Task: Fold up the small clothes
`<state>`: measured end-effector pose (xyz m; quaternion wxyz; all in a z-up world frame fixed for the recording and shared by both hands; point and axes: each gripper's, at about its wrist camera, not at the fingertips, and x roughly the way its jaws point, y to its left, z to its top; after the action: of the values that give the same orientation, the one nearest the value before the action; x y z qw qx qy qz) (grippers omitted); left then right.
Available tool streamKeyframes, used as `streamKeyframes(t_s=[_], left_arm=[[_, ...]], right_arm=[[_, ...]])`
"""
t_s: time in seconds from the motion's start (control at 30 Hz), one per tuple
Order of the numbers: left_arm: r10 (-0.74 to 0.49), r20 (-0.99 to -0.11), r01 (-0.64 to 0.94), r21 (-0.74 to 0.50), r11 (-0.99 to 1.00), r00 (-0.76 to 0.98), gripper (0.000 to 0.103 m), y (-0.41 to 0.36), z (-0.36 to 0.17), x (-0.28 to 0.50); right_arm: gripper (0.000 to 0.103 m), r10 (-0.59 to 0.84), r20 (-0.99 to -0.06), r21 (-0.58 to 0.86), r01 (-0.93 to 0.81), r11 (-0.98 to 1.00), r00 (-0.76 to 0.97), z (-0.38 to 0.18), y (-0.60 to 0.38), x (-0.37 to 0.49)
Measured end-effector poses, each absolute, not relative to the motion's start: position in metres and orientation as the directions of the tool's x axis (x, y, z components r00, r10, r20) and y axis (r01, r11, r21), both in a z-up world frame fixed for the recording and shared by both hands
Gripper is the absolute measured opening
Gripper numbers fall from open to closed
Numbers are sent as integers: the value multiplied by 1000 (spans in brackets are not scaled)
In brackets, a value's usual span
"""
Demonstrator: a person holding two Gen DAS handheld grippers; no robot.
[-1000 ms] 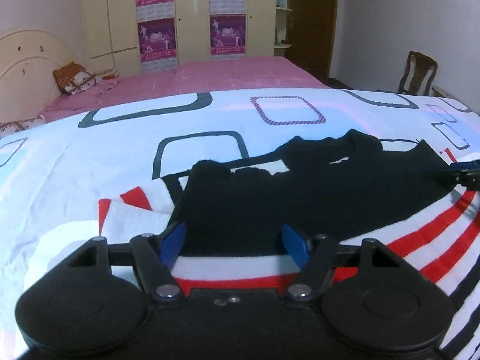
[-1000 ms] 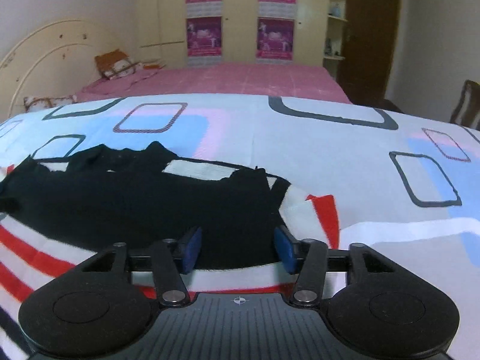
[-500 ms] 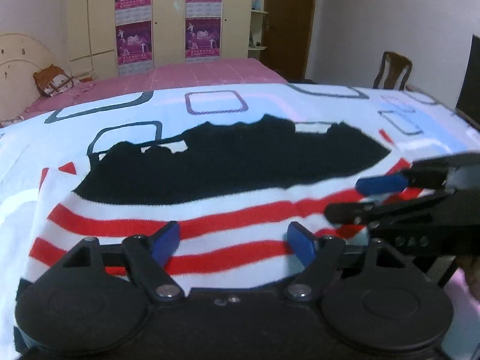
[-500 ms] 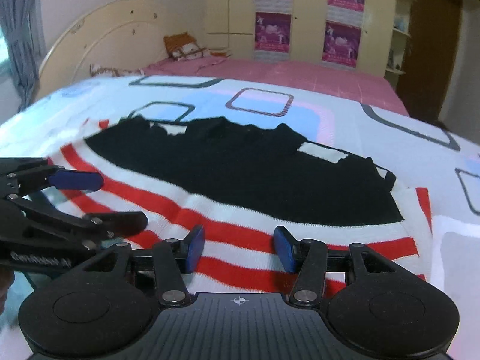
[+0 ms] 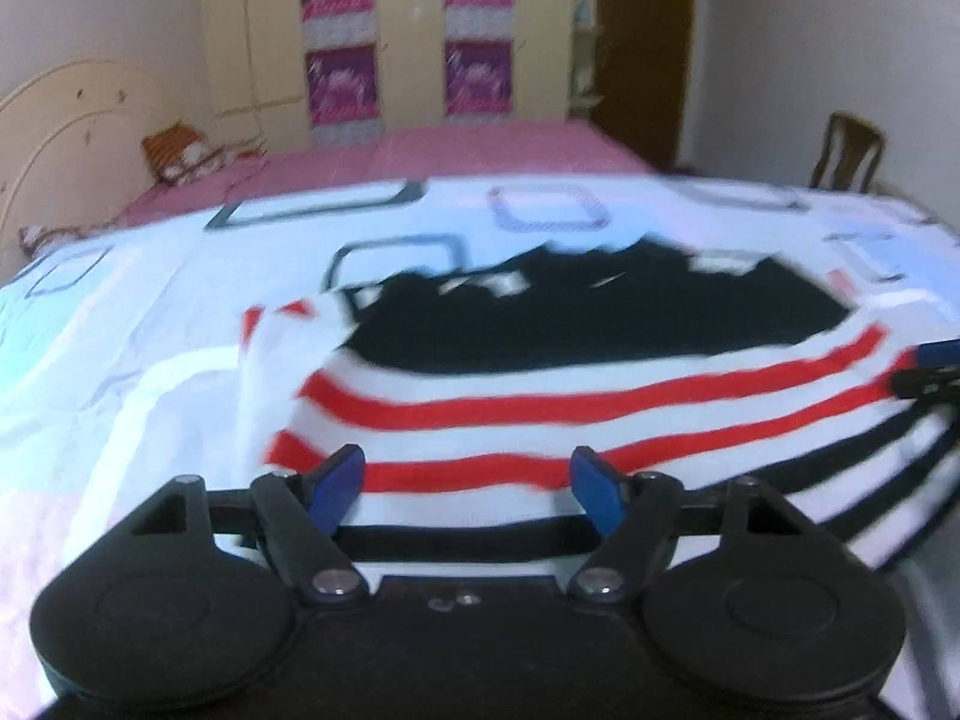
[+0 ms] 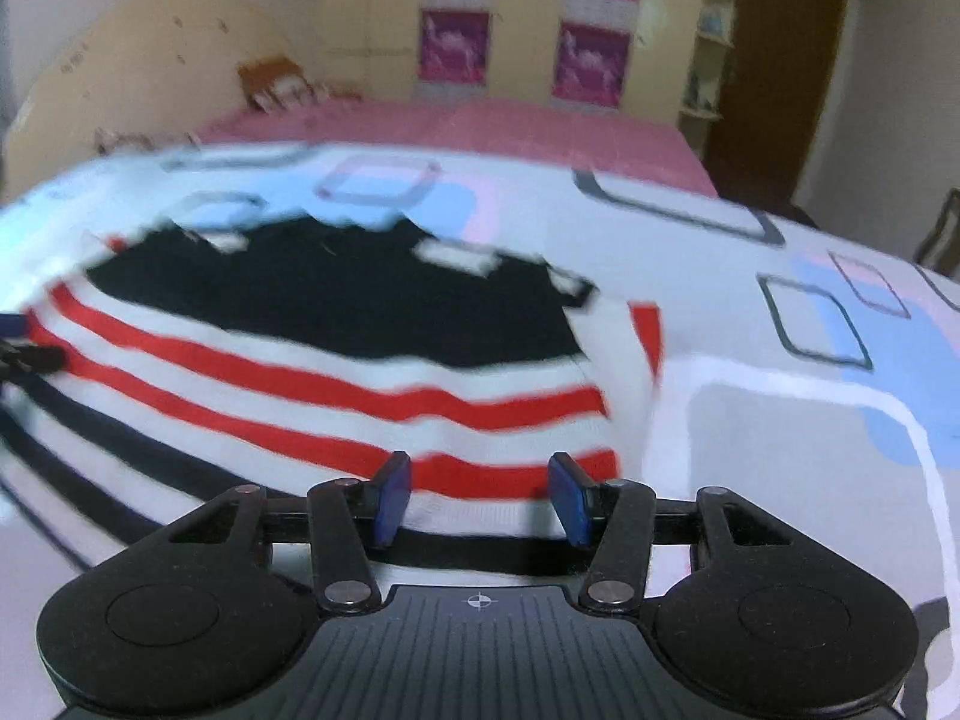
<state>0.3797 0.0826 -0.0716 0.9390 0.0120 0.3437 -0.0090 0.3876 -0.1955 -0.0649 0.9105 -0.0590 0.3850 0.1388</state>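
Striped sweater (image 5: 540,396) flat on bed, both hand-held grippers over its near hem, neither holding it.

L hand-held gripper (image 5: 471,483): blue pads spread wide, jaws closing a bit, nothing pinched; sweater's red/white stripes lie just ahead of & beneath it, black stripes off to its right. R hand-held gripper (image 6: 480,495): pads at mid gap, empty, cloth under them but no pinch seen. Sweater's black upper part (image 6: 336,294) sits farther ahead of both. Each gripper's tips show at the edge of the other's view, beside the sweater's side. Sweater rests on white bedsheet w/ square outlines (image 6: 810,324); pink bedspread (image 5: 420,156), headboard (image 5: 66,138), wardrobe w/ purple posters (image 5: 408,30) well beyond; wooden chair (image 5: 849,150) far right. Views motion-blurred.
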Motion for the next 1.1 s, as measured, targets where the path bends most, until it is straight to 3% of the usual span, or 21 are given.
streamKeyframes(t_s=[0.17, 0.33, 0.57, 0.8, 0.83, 0.9, 0.97, 1.0, 1.1], left_arm=[[-96, -651, 130, 4, 991, 753, 75, 32, -80, 368], [-93, -677, 140, 14, 990, 730, 75, 30, -95, 357], [3, -681, 43, 51, 998, 732, 75, 81, -92, 336], [25, -681, 9, 46, 999, 732, 75, 85, -88, 335], [23, -682, 13, 48, 999, 731, 75, 85, -89, 335], [16, -685, 18, 42, 999, 729, 75, 88, -90, 335], [15, -680, 15, 38, 999, 733, 72, 91, -87, 334], [21, -668, 5, 37, 999, 744, 70, 93, -85, 331], [19, -671, 1, 29, 1000, 741, 71, 100, -88, 330]], right_arm=[[51, 293, -727, 18, -409, 913, 621, -66, -157, 359], [51, 267, -753, -26, -434, 901, 601, -84, -148, 338], [51, 175, -754, -23, -291, 957, 633, -76, -214, 326], [51, 148, -753, 39, -182, 983, 642, -73, -244, 332], [49, 171, -759, 61, -193, 979, 628, -74, -244, 332], [29, 187, -778, 76, -204, 976, 600, -77, -243, 331], [25, 195, -776, 89, -202, 975, 600, -77, -247, 328], [17, 195, -776, 91, -199, 976, 599, -77, -250, 328], [15, 183, -796, 70, -214, 974, 577, -80, -249, 328]])
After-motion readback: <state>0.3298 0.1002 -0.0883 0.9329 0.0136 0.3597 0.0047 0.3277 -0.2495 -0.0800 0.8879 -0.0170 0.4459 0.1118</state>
